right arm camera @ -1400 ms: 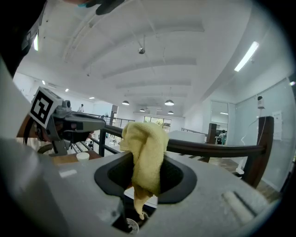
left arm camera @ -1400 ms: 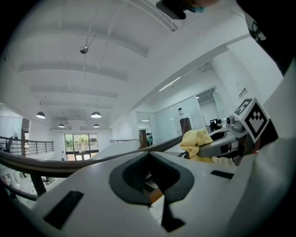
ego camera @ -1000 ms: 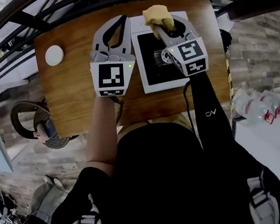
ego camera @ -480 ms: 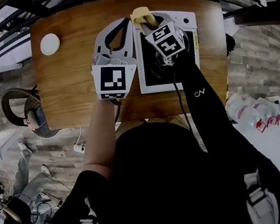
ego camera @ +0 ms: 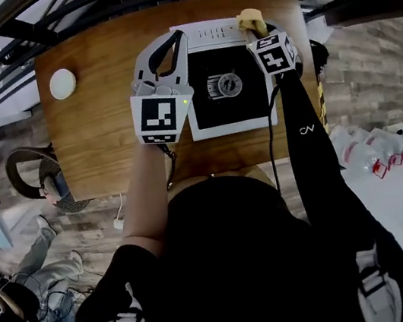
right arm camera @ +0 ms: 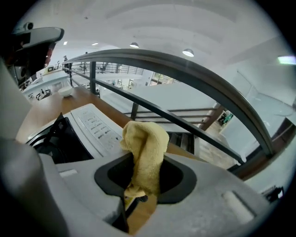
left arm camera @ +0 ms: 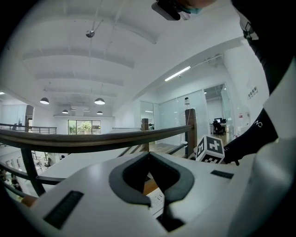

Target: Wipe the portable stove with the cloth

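Your right gripper (ego camera: 254, 29) clamps the yellow cloth (right arm camera: 144, 152) at the portable stove's (ego camera: 214, 36) far corner.
Your left gripper (ego camera: 178, 38), jaws together and empty, sits over the bench (ego camera: 103, 127), stove just to its right.

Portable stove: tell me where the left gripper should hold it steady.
Probably the white left rim of the portable stove, approached from the left: that straight edge lies beside the left gripper, away from the right gripper and its cloth.
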Demonstrator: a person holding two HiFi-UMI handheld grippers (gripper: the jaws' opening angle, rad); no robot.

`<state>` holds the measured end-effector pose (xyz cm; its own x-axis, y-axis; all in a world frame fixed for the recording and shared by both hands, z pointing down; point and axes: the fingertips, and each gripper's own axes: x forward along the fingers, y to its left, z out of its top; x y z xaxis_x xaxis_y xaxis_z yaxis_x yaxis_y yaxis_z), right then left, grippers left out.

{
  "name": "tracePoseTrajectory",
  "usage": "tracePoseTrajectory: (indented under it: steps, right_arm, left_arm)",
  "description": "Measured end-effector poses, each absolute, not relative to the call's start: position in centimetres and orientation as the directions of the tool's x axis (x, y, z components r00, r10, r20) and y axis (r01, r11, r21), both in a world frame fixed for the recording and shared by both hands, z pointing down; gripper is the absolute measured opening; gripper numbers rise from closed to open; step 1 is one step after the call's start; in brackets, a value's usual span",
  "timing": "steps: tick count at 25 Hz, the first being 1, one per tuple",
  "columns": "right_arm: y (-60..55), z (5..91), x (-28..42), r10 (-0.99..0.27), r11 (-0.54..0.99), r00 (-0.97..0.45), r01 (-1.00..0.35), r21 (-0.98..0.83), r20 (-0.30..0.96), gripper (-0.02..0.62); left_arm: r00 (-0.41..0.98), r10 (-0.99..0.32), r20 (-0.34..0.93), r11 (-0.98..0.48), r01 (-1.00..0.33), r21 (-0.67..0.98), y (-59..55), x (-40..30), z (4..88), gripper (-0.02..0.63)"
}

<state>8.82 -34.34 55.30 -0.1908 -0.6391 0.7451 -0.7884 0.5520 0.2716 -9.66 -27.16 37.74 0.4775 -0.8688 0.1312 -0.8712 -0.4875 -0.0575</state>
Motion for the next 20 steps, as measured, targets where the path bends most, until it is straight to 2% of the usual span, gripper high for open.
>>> tracePoseTrajectory:
  steps: [4, 8, 12, 15, 17, 20]
  right_arm:
    - [-34.5, 54.3, 11.1, -0.661, 0.485, -0.162, -0.837, 0.252, 0.733, 0.129]
    - [-33.7, 49.0, 5.4, -0.705, 0.544, -0.339, -0.822, 0.167, 0.623, 0.129]
    - [-30.0, 47.3, -3.2, -0.616, 0.688, -0.539, -0.724, 0.058, 0.574, 0.129]
    - [-27.0, 48.7, -8.5, -0.514, 0.771, -0.617, -0.637, 0.005, 0.597, 0.129]
    - [-25.6, 50.5, -10.4, -0.463, 0.798, -0.614, -0.602, 0.0, 0.639, 0.129]
    - [-25.4, 52.6, -9.6, -0.475, 0.773, -0.539, -0.634, 0.036, 0.695, 0.129]
  left_arm:
    - [0.488, -0.861, 0.14, -0.498, -0.866, -0.041, -27.2, -8.3, 38.1, 0.009]
    - [0.491, -0.858, 0.149, -0.503, -0.863, -0.056, -26.6, -8.8, 38.2, 0.009]
    - [0.451, -0.878, 0.16, -0.467, -0.881, -0.074, -25.6, -10.4, 38.1, 0.009]
    - [0.422, -0.891, 0.165, -0.44, -0.894, -0.09, -24.9, -11.7, 38.0, 0.009]
    - [0.409, -0.897, 0.17, -0.428, -0.898, -0.097, -24.3, -12.6, 38.2, 0.009]
    - [0.397, -0.901, 0.173, -0.415, -0.905, -0.089, -23.5, -13.4, 38.3, 0.009]
